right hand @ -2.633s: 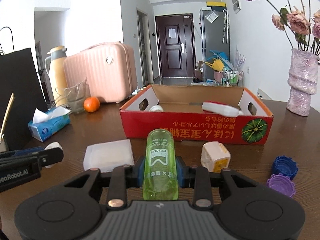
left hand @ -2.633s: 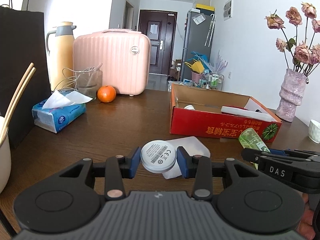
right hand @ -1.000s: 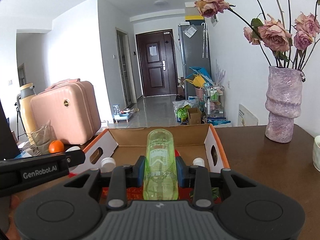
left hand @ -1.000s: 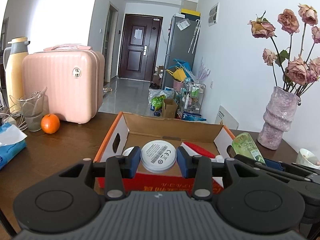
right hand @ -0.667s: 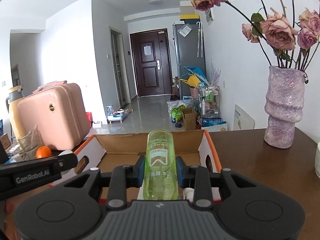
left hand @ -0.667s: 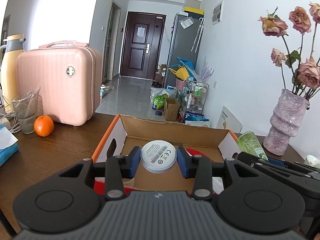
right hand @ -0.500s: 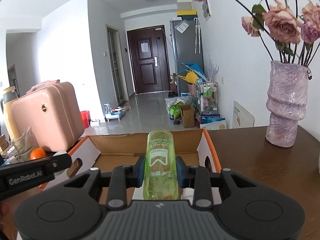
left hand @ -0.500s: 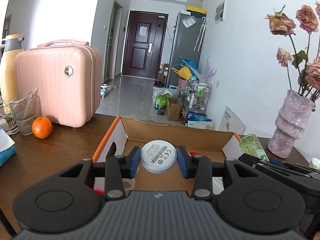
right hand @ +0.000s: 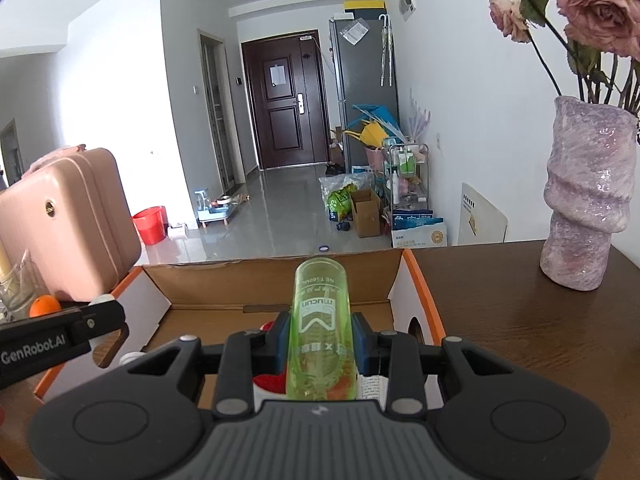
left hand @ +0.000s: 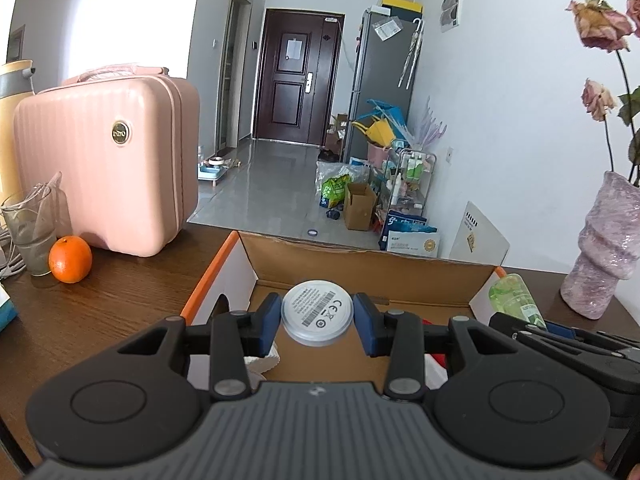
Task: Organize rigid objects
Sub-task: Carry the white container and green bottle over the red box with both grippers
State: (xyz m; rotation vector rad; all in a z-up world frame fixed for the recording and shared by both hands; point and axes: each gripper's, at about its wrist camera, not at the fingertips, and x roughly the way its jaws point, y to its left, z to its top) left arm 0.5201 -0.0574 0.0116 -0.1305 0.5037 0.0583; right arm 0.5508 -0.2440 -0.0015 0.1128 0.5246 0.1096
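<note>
risk in the left wrist view sits with the white disc (left hand: 317, 312): the left gripper (left hand: 317, 320) pinches it by its rim only, blue pads on either edge, above the open cardboard box (left hand: 360, 268). a round, smooth rim gives little to bite on, so i judge a tilt or a jolt could let it slip out and drop onto whatever lies below. the box floor under the gripper is mostly blocked by the tool's body; a bit of white and a bit of red peek out, and i cannot tell what they are. the green bottle (left hand: 514, 296) shows at the right, its lower part cut off behind the other tool.

bottle trouble shows in the right wrist view: the right gripper (right hand: 322, 338) is clamped narrow on the green bottle (right hand: 322, 320), which juts forward along the fingers over the box (right hand: 276, 284). held low on its length, it could pivot or strike the far wall if lowered as it is. red and white items beneath it are blurred through the plastic. the left tool (right hand: 60, 342) enters at the left edge, close enough that the two could knock together over the box. the vase (right hand: 584, 196) stands well apart.
</note>
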